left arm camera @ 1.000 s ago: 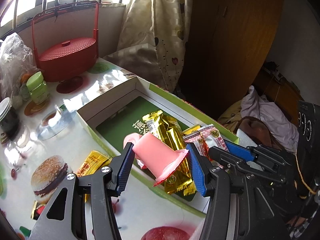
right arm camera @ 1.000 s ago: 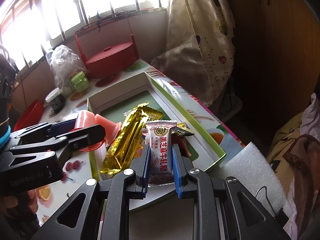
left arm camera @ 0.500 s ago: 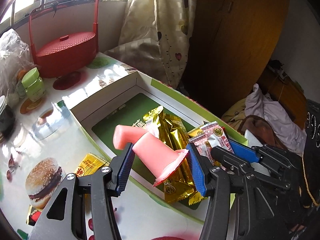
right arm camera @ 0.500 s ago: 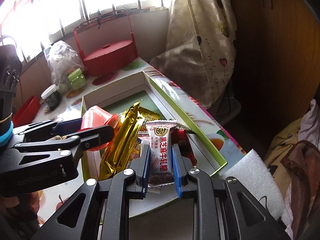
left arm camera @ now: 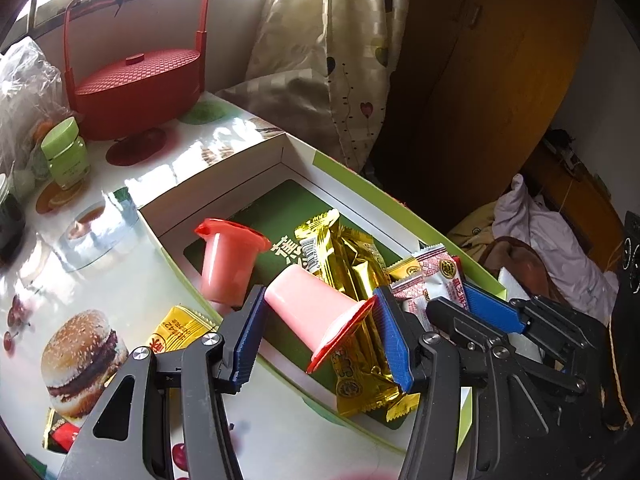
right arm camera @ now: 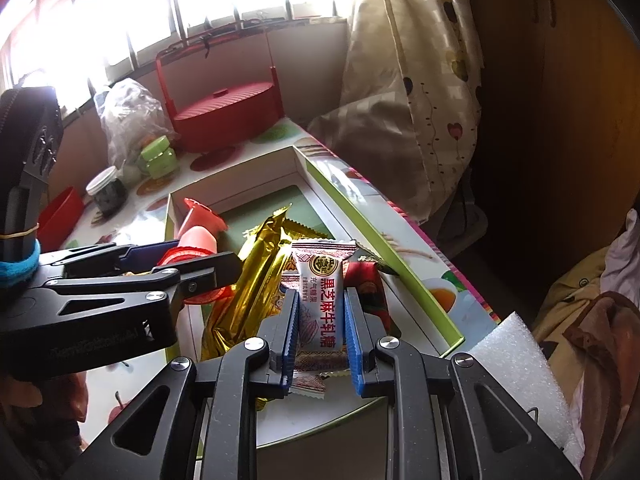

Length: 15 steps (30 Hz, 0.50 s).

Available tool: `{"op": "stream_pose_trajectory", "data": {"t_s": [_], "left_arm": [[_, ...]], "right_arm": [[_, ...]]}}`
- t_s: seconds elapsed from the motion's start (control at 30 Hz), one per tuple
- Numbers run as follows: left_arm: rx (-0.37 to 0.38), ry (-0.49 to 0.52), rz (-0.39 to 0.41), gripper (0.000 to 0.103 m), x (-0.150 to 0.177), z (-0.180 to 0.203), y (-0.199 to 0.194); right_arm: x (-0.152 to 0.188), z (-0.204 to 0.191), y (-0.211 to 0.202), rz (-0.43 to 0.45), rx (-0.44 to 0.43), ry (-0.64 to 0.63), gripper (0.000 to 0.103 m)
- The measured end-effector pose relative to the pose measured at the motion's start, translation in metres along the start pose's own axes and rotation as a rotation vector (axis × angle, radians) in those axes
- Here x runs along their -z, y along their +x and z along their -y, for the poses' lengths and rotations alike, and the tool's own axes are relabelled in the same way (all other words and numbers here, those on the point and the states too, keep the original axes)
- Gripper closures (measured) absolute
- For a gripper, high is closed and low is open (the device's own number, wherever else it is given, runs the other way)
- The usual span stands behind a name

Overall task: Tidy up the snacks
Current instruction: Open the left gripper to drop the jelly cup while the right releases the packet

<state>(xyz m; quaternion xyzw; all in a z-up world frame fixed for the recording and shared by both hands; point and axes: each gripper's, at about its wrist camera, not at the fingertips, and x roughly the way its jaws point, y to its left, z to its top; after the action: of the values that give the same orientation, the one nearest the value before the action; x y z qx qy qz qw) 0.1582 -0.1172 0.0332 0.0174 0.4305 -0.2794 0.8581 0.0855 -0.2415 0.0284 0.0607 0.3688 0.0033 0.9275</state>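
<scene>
My left gripper (left arm camera: 320,328) is shut on a pink jelly cup (left arm camera: 312,308), held tilted over the near edge of the open green-and-white box (left arm camera: 360,184). A second pink jelly cup (left arm camera: 224,268) stands upside down in the box by its left wall. Gold snack bars (left arm camera: 352,280) lie in the box. My right gripper (right arm camera: 320,320) is shut on a white-and-red nougat candy packet (right arm camera: 324,300), held over the near end of the box (right arm camera: 400,276). The left gripper (right arm camera: 224,268) shows at left in the right wrist view.
A yellow packet (left arm camera: 180,328) lies on the printed tablecloth left of the box. A red lidded basket (left arm camera: 136,84), a green jar (left arm camera: 66,152), a dark jar (right arm camera: 106,192) and a plastic bag (right arm camera: 128,116) stand at the back. White foam (right arm camera: 524,364) lies at right.
The left gripper has moved with its jelly cup over the box, bringing the second cup fully into view. The right gripper has held still with the candy.
</scene>
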Motion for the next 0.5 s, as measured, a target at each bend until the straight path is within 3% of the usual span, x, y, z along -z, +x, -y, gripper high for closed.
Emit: {"op": "stream_pose_trajectory", "data": {"t_s": [0.5], "left_arm": [[0.009, 0.006, 0.001, 0.047, -0.0002, -0.0003, -0.0029]], "right_arm": [[0.0014, -0.0016, -0.0006, -0.003, -0.016, -0.001, 0.071]]}}
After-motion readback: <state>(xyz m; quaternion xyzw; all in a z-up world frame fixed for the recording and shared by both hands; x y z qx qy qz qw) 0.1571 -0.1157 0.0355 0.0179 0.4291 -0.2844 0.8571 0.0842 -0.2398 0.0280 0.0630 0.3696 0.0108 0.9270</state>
